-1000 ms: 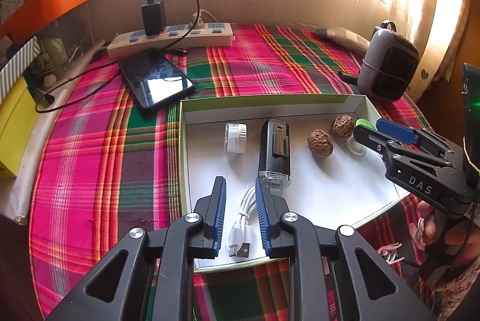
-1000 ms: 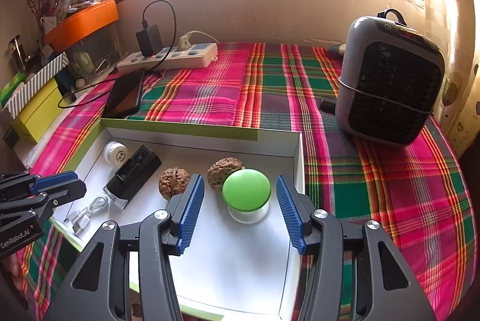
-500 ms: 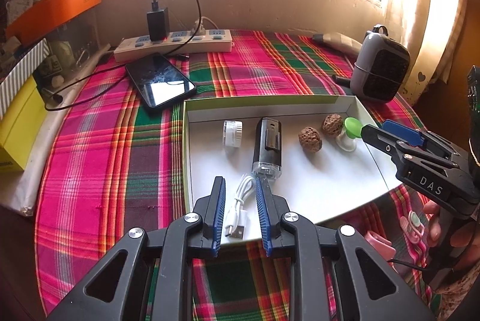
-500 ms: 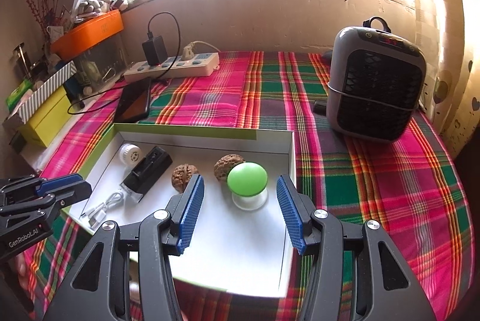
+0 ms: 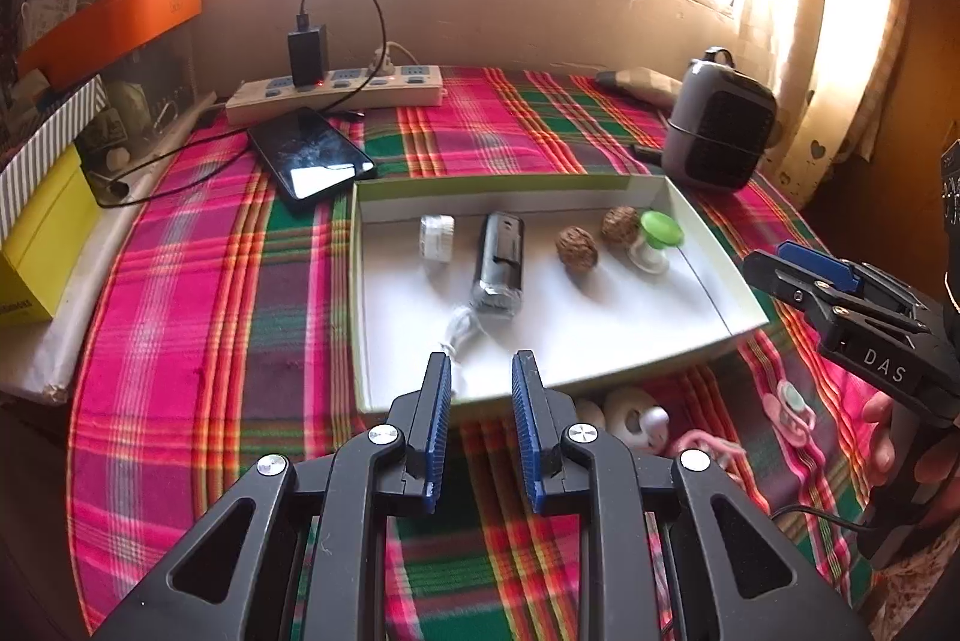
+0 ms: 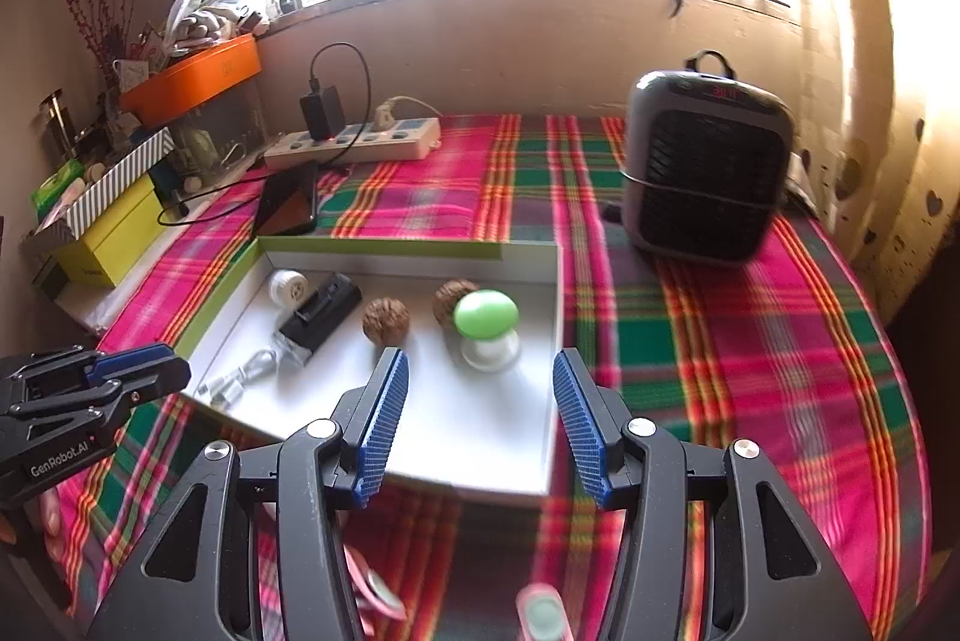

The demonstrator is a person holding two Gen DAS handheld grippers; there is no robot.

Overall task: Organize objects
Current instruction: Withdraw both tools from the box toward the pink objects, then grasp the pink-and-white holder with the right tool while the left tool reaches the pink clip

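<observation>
Two grippers hover empty at the near rim of the white tray (image 5: pixel 735 308): the left gripper (image 5: pixel 480 377) has its jaws parted only narrowly, and the right gripper (image 6: pixel 480 380) is spread wide. From the left wrist view the right one sits at 3 o'clock, outside the tray's right wall.

Between the tray's near edge and the surface's near edge lie small pink and white items (image 5: pixel 636 416), too blurred to count.

Inside the tray, counted left to right: one white cable (image 5: pixel 459 329), one white adapter (image 5: pixel 437 236), one black device (image 5: pixel 501 263), two walnuts (image 5: pixel 576 248) (image 5: pixel 621 223), and one green-capped item (image 5: pixel 657 236) close to the right wall. The tray's near half is bare.

Beyond the far rim, at 11 o'clock, one phone (image 5: pixel 309 158) touches the tray corner; one power strip (image 5: pixel 336 92) lies farther back. One heater (image 5: pixel 717 128) stands at 1 o'clock, with open plaid cloth (image 6: pixel 750 341) on the tray's right.
</observation>
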